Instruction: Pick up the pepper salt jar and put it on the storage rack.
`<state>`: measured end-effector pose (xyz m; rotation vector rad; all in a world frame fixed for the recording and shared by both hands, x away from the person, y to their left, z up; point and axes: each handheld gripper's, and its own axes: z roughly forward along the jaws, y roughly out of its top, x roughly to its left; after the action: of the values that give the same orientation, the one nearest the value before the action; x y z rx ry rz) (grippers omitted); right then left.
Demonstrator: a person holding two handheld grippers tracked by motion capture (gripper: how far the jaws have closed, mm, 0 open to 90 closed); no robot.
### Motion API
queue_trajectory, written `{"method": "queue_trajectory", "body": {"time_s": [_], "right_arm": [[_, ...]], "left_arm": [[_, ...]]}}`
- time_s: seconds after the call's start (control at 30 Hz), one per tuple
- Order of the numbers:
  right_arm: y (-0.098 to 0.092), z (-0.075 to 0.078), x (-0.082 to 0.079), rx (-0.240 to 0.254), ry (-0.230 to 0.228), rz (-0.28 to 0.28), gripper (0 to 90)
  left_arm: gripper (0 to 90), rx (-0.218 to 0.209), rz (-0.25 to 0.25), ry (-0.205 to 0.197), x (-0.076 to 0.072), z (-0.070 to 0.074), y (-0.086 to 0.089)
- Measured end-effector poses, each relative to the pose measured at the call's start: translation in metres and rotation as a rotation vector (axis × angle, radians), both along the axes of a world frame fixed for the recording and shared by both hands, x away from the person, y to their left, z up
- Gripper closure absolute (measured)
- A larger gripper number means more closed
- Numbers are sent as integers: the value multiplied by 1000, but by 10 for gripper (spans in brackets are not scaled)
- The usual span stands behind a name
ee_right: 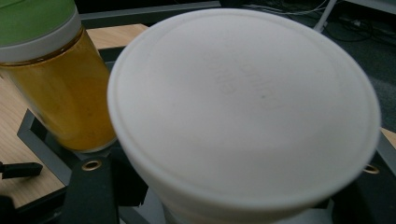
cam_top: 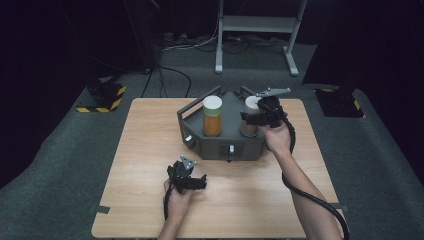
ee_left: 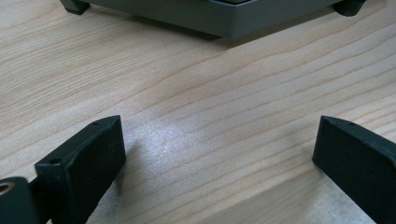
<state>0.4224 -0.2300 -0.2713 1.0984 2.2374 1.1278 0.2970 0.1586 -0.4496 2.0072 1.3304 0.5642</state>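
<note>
A grey rack (cam_top: 220, 145) stands at the middle of the table (cam_top: 150, 150), close to its far edge, with two jars upright in it side by side. The right jar (cam_top: 251, 117) sits in the rack's right half, its long axis vertical and its white lid (ee_right: 247, 102) facing up. The left jar (cam_top: 212, 117), amber with a pale lid, stands just beside it on the left and crowds that side. The rack's raised black frame runs around both jars.

The right gripper (cam_top: 257, 117) reaches in from the near right and is clamped on the right jar just under its lid, jaws on either side of it.

The left gripper (cam_top: 192, 181) rests low over the table nearer the near edge, in front of the rack and well apart from the jars. Its jaws stand wide apart with bare wood between them.
</note>
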Motion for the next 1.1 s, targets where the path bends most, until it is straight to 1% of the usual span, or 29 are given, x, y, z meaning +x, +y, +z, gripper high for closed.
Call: {"method": "queue_trajectory", "body": {"time_s": [0.97,1.07,1.1], "right_arm": [[-2,-1,1,2,-3,12,336],[-1,-2,0,-1,-10,11,315],[0,-2,-1,1,-11,1,277]], "left_arm": [[26,0,-1,1,0,0,0],[26,0,-1,0,0,0,0],[26,0,-1,0,0,0,0]]}}
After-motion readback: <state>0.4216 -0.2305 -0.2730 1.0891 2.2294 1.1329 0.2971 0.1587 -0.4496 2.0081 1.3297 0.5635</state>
